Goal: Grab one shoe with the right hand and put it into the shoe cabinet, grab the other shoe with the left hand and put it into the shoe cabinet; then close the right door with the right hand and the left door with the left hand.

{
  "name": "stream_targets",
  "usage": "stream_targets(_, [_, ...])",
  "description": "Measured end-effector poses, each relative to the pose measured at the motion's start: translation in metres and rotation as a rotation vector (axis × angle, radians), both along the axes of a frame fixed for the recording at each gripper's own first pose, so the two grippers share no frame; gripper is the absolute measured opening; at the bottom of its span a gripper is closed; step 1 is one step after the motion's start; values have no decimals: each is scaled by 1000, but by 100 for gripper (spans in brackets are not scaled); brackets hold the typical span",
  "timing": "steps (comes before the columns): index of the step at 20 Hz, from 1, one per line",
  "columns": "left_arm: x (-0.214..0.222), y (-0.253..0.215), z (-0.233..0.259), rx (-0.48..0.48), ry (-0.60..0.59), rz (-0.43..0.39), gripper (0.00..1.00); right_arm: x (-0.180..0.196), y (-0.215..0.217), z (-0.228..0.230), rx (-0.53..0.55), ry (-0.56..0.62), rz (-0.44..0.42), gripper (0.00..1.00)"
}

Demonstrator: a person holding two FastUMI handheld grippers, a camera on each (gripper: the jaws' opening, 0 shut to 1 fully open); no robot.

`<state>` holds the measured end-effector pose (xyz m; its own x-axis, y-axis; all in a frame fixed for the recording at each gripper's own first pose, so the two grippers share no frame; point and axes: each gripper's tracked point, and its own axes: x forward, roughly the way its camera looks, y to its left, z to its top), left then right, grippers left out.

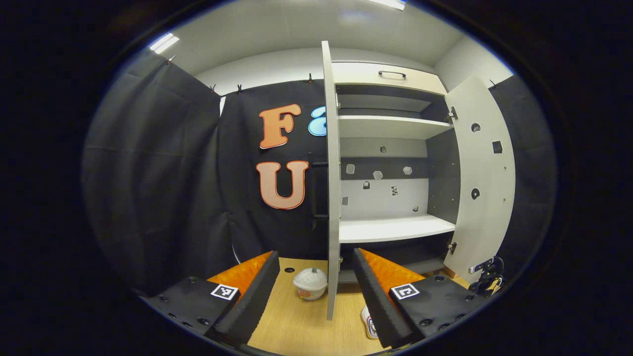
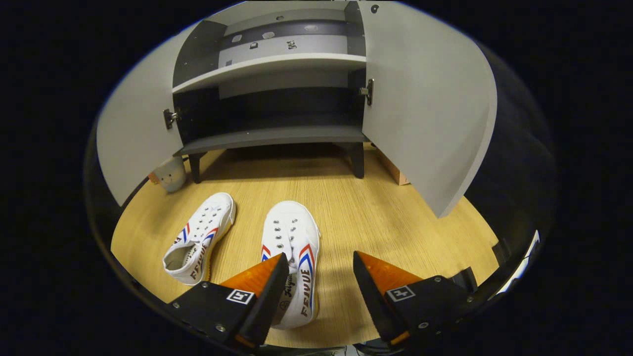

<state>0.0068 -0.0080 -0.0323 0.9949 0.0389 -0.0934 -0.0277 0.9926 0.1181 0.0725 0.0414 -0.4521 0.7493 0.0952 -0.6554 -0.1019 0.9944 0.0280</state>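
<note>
**Right gripper above the nearer shoe, nothing grasped yet**

In the right gripper view the right gripper (image 2: 316,277) is seen with its fingers spread wide and nothing between them. The nearer shoe (image 2: 293,257) lies on the wooden floor (image 2: 395,217) in front of the cabinet (image 2: 272,133), just ahead of the gripper and a little toward its left finger, which covers a part of the heel. The long axis of this shoe runs nearly straight toward the cabinet, toe first, so it lies almost along the gripper's own direction; it is judged that the gap must be shifted toward that finger's side before the fingers can be closed across the shoe. The second shoe (image 2: 200,237) lies beside the first one, farther to the left, with its toe turned slightly away from it. Both doors stand open, and the lower shelf (image 2: 277,134) is free.

In the left gripper view the left gripper (image 1: 316,291) is also wide open and is held higher, facing the edge of the left door (image 1: 332,198). A small white pot (image 1: 310,283) stands on the floor beside the cabinet. A shoe is cut off there behind one finger, and which shoe it is cannot be told.
</note>
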Motion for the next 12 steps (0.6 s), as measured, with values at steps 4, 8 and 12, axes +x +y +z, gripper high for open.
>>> stream_targets(4, [1, 1, -3, 1, 4, 10, 96, 4, 9, -25, 26, 63, 14, 69])
stream_targets(8, [0, 7, -7, -1, 13, 24, 96, 4, 17, -40, 81, 119, -4, 54])
stream_targets(12, [1, 10, -8, -2, 15, 31, 96, 5, 16, -42, 71, 121, -20, 22])
